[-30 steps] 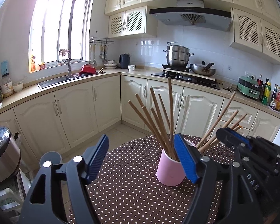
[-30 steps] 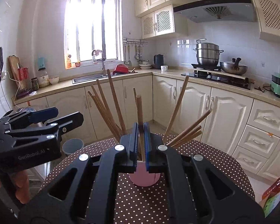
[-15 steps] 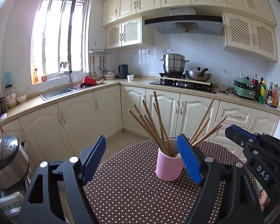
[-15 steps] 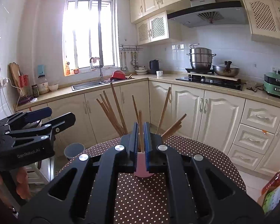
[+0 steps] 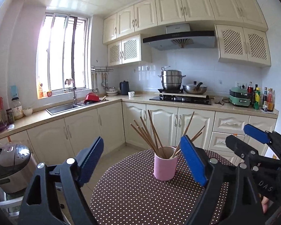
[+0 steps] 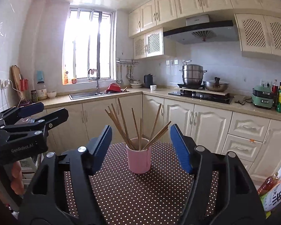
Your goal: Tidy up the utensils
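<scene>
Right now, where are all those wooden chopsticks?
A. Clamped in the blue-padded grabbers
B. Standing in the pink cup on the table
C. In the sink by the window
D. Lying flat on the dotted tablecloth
B: the chopsticks fan out of the pink cup on the dotted table, while the right gripper and the left gripper both stand open and empty.

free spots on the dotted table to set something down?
Bare cloth all around the pink cup on the table: a broad patch between the cup and the near edge, a narrower strip behind it. Overhead is crowded: the chopsticks fan outward.
</scene>
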`<state>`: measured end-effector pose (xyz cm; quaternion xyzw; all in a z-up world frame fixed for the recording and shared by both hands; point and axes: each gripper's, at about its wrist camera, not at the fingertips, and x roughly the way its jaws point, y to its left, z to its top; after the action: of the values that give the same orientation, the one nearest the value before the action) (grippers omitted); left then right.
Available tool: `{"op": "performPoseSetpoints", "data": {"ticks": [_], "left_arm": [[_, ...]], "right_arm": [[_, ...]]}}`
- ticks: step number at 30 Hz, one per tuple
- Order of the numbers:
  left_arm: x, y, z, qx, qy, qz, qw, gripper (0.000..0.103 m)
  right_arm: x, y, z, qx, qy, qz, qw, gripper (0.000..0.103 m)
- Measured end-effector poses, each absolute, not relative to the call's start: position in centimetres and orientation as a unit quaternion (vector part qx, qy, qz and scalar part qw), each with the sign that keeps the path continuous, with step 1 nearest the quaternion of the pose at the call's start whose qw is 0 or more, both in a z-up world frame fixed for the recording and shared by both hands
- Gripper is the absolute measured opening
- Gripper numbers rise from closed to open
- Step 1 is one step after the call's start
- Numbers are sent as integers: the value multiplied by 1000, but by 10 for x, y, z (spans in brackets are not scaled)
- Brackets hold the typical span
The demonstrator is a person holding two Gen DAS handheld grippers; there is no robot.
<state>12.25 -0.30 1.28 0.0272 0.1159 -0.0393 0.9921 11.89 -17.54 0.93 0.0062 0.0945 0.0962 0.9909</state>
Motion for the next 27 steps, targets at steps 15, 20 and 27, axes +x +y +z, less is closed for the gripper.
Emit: {"op": "performPoseSetpoints", "data": {"ticks": [15,20,27], "left_arm": [[32,6,33,31,61,-26,997,89],[15,6,35,36,52,-18,998,90],[5,5,38,37,37,-15,999,91]], "right_arm": [[51,-161,34,-2,47,98,994,93],[37,-160,36,-2,36,102,994,95],[27,-162,35,6,32,110,993,95]]}}
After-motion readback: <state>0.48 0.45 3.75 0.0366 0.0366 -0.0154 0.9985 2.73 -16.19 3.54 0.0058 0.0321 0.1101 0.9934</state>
